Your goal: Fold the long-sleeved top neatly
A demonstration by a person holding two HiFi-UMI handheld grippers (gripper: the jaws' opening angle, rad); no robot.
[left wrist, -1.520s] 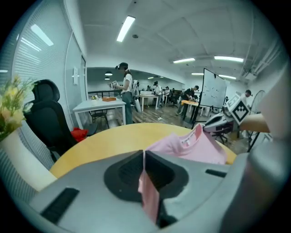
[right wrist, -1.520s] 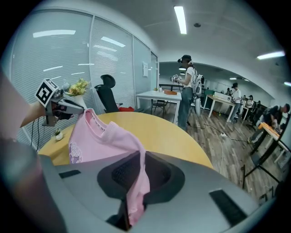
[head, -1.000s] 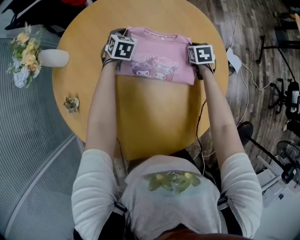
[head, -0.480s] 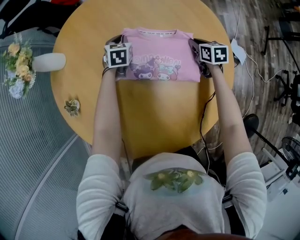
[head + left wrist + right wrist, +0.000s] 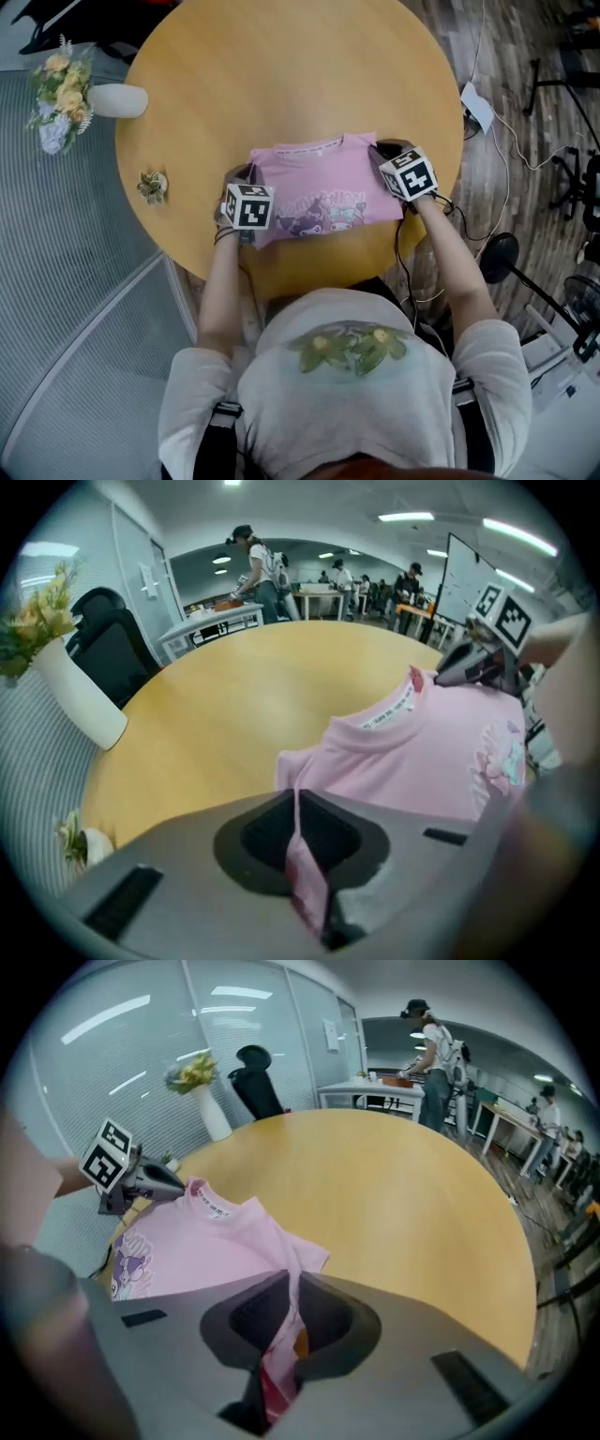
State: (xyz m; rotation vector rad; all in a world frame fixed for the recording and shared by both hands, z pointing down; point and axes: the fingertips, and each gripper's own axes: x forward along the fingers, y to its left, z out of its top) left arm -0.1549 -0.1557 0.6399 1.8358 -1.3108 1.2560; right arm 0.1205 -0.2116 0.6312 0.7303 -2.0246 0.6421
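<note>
- Folded pink top [image 5: 323,183] was held near the surface's [image 5: 281,84] front edge, its sides clamped by the left hand-held gripper [image 5: 296,808] and right hand-held gripper [image 5: 286,1299].
- Folds could be skewed by uneven pull, or the top dragged past the edge.

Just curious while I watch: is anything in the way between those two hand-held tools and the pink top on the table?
Nothing visible is. The left tool and the right tool each pinch a side edge of the pink top. The vase and small plant stand off to the left on the table, apart from it.
</note>
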